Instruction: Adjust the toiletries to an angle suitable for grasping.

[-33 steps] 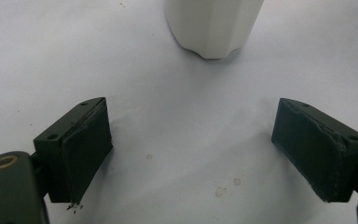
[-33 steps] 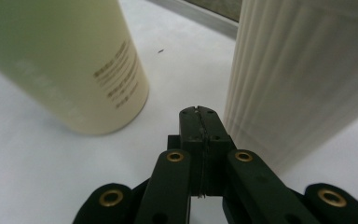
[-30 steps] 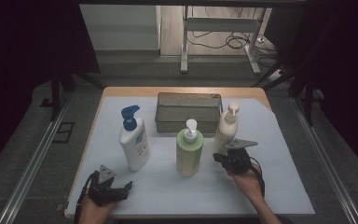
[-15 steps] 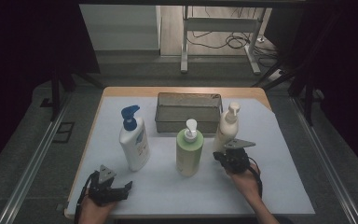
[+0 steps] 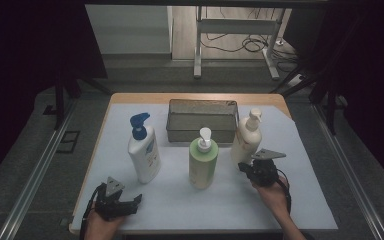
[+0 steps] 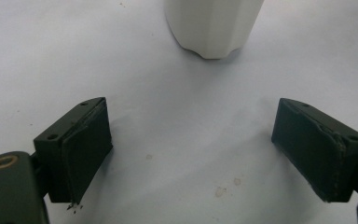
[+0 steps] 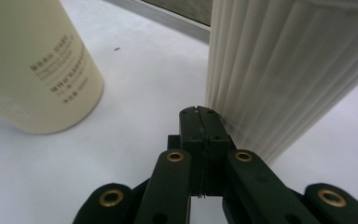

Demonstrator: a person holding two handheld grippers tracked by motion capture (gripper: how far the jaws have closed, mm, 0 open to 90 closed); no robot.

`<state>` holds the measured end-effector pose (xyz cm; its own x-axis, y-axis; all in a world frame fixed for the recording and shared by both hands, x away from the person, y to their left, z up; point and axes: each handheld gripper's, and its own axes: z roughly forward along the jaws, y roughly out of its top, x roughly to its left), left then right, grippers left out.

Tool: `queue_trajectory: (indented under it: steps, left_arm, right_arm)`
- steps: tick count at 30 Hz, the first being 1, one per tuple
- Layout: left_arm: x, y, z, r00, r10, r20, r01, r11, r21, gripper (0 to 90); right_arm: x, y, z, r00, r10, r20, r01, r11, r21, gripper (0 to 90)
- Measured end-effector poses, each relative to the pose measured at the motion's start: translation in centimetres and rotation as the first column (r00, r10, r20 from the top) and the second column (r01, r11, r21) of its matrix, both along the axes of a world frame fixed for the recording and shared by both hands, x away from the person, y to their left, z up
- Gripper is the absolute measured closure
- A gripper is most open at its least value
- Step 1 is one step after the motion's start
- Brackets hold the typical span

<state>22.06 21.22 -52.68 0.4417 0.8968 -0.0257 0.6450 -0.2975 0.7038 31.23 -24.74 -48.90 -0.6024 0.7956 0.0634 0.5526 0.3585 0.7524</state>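
- Right gripper: jaws closed on nothing, pads pressed flat together; it sits just beside the base of the ribbed cream pump bottle, at the bottle's near side. Can't tell if the tip touches it.
- Right gripper view: closed tip close against the ribbed wall; green bottle off to the left, apart.
- Cream bottle stands upright on the white sheet of the worktop, right of the grey mesh basket, near its right end.
- Green pump bottle upright at centre, in front of the basket.
- White bottle w/ blue pump upright, left of centre.
- Left gripper: jaws wide open, nothing between them, near the sheet's front-left corner, well apart from the bottles.
- Left gripper view: white bottle base ahead, beyond the pads.
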Motion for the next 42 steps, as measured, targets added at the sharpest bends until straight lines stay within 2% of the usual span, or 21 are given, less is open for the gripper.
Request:
queue_trajectory:
  steps: [11,18,24,25,26,27,28,29,31,33,35,37,42]
  left_arm:
    - [0.0,0.0,0.0,1.0000,0.000,0.000,0.000,1.0000,0.000,11.4]
    - [0.0,0.0,0.0,1.0000,0.000,0.000,0.000,1.0000,0.000,11.4]
    - [0.0,0.0,0.0,1.0000,0.000,0.000,0.000,1.0000,0.000,11.4]
    - [0.0,0.0,0.0,1.0000,0.001,0.000,-0.001,1.0000,-0.001,11.4]
    - [0.0,0.0,0.0,1.0000,0.001,0.000,-0.001,1.0000,-0.001,11.4]
    - [0.0,0.0,0.0,1.0000,0.001,0.000,-0.001,1.0000,-0.001,11.4]
    - [0.0,0.0,0.0,1.0000,0.001,0.000,-0.001,1.0000,-0.001,11.4]
    - [0.0,0.0,0.0,1.0000,0.000,0.000,0.000,1.0000,-0.001,11.4]
    - [0.0,0.0,0.0,1.0000,0.001,0.000,-0.001,1.0000,-0.001,11.4]
    - [0.0,0.0,0.0,1.0000,0.001,0.000,-0.001,1.0000,-0.001,11.4]
    - [0.0,0.0,0.0,1.0000,0.001,0.000,-0.001,1.0000,-0.001,11.4]
    - [0.0,0.0,0.0,1.0000,0.001,0.000,-0.001,1.0000,0.000,11.4]
    - [0.0,0.0,0.0,1.0000,0.001,0.000,-0.001,1.0000,0.000,11.4]
  right_arm:
    - [0.4,-2.3,0.1,0.9992,-0.041,0.003,0.041,0.999,-0.005,89.2]
    - [0.8,-3.2,0.1,0.9980,-0.063,-0.005,0.063,0.998,-0.011,88.3]
    - [0.3,-3.0,0.3,0.9992,-0.039,-0.008,0.039,0.999,-0.003,79.1]
    - [0.1,-3.0,0.5,0.9996,-0.026,-0.008,0.026,1.000,-0.004,71.2]
    - [0.1,-3.0,0.5,0.9996,-0.026,-0.008,0.026,1.000,-0.004,71.2]
    - [-0.1,-3.0,0.9,0.9997,-0.019,-0.013,0.019,1.000,-0.005,62.8]
    - [-0.1,-3.0,0.9,0.9997,-0.019,-0.013,0.019,1.000,-0.005,62.8]
    - [-0.3,-3.2,1.2,0.9997,-0.019,-0.014,0.019,1.000,-0.001,56.4]
    - [-0.4,-3.3,1.3,0.9998,-0.017,-0.012,0.017,1.000,-0.001,53.3]
    - [-0.6,-3.6,1.7,0.9997,-0.023,-0.013,0.023,1.000,-0.009,43.5]
    - [-0.6,-3.8,1.8,0.9997,-0.020,-0.016,0.020,1.000,-0.011,42.7]
    - [-0.7,-4.0,2.1,0.9997,-0.019,-0.014,0.018,1.000,-0.017,36.8]
    - [-0.6,-4.2,2.5,0.9998,-0.016,-0.009,0.015,0.999,-0.030,30.5]
